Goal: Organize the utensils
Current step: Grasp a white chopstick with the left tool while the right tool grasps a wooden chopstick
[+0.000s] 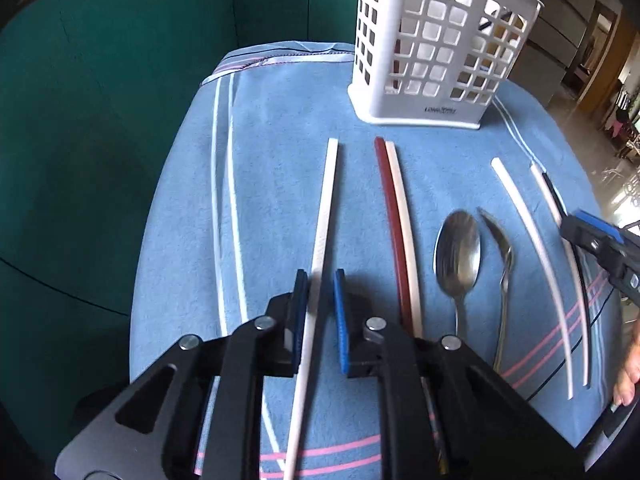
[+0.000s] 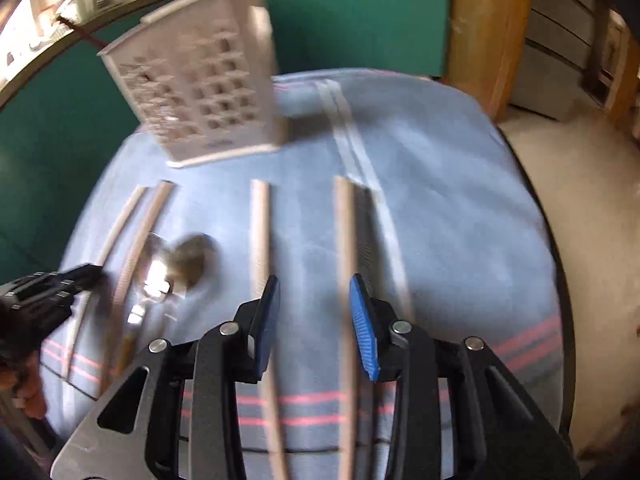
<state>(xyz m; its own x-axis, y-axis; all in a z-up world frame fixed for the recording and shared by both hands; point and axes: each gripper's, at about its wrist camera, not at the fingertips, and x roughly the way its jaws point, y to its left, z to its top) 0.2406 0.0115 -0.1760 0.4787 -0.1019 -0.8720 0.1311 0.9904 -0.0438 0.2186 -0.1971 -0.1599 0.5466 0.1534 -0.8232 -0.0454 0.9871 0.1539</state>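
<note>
Several chopsticks and two steel spoons lie in a row on a blue cloth before a white perforated utensil holder (image 1: 436, 40). My left gripper (image 1: 321, 278) straddles a white chopstick (image 1: 325, 216); its pads stand slightly apart on either side, not clamped. To its right lie a red chopstick (image 1: 390, 216) beside a white one, a spoon (image 1: 458, 252) and a second spoon (image 1: 502, 248) on its side. My right gripper (image 2: 314, 284) is open above two pale chopsticks (image 2: 260, 232), with one chopstick (image 2: 346, 240) between the jaws. That view is blurred.
The blue cloth (image 1: 272, 128) covers a small round table in front of green cabinet doors (image 1: 100, 100). The holder also shows in the right wrist view (image 2: 200, 92). The table edge falls off to the floor at the right (image 2: 560, 220). A hand shows at the right edge (image 1: 628, 372).
</note>
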